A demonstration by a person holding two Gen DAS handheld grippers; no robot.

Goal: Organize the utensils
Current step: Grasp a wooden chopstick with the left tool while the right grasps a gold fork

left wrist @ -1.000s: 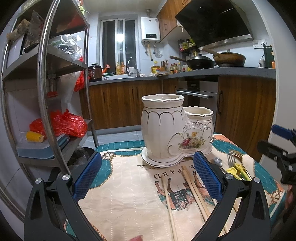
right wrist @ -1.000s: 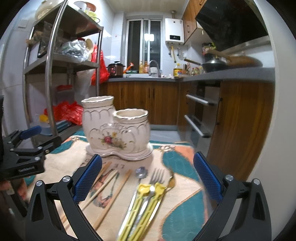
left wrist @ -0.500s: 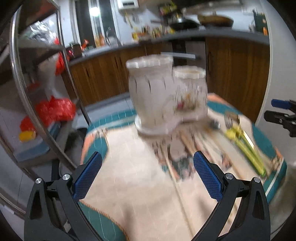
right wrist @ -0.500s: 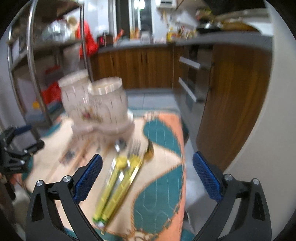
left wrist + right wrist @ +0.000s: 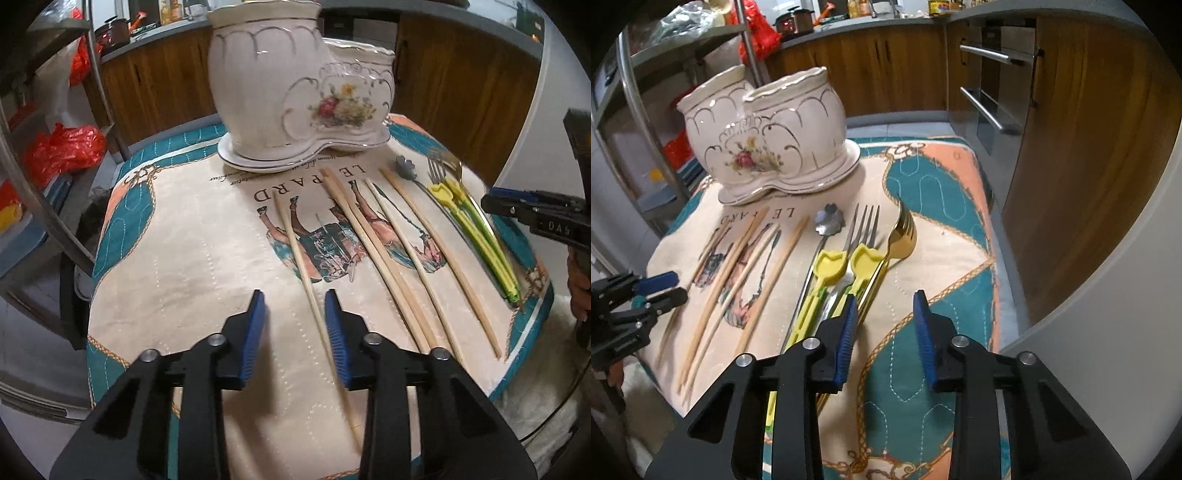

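Note:
A white two-pot ceramic utensil holder [image 5: 295, 92] [image 5: 764, 136] stands at the back of the cloth-covered table. Several wooden chopsticks [image 5: 369, 243] [image 5: 738, 266] lie in front of it. To their right lie a yellow-handled spoon and fork [image 5: 842, 266] [image 5: 476, 232] and a gold fork [image 5: 901, 236]. My left gripper [image 5: 293, 306] is partly open and empty, low over the cloth, its right finger beside the leftmost chopstick [image 5: 299, 251]. My right gripper [image 5: 884, 310] is partly open and empty, just right of the yellow handles.
A steel shelf rack [image 5: 44, 155] with red bags stands left of the table. Wooden kitchen cabinets [image 5: 1071, 147] and an oven are right and behind. The table edge [image 5: 993, 280] drops off at the right.
Both grippers have tilted down and dropped toward the table. Both have narrowed from wide open to a small gap. Nothing was taken hold of.

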